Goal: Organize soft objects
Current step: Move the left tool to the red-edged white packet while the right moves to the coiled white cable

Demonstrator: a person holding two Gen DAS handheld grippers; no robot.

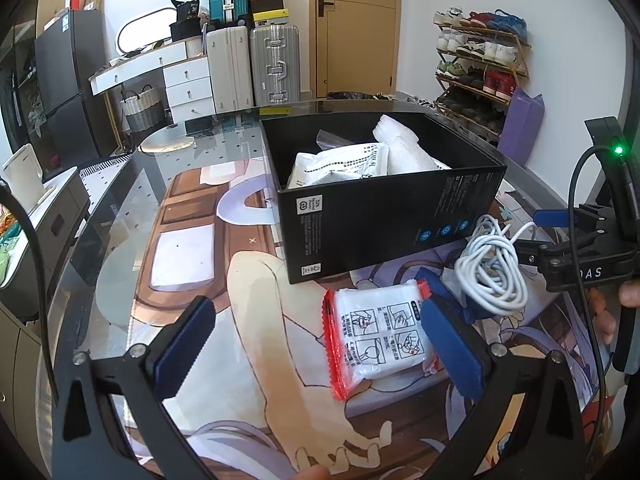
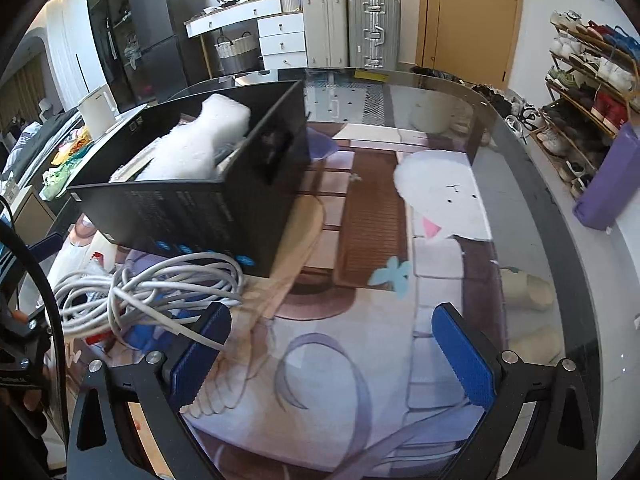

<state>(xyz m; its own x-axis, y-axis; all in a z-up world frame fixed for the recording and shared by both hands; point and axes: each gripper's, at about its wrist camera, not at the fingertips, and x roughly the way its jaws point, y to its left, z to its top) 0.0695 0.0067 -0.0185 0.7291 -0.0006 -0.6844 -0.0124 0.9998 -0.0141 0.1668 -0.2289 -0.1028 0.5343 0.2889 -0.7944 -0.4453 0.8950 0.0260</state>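
Closest to me, the left gripper (image 1: 316, 344) hangs low over the glass worktop (image 1: 120, 216) with its jaws spread wide; a flat white packet with red edges (image 1: 380, 340) lies between them, up against the right-hand pad. Just beyond it sits a coil of white cable (image 1: 494, 268). The right gripper (image 2: 332, 348) has its jaws wide apart too, holding nothing. Farther back, the black box (image 1: 384, 216) already contains white soft packs (image 1: 340, 164).
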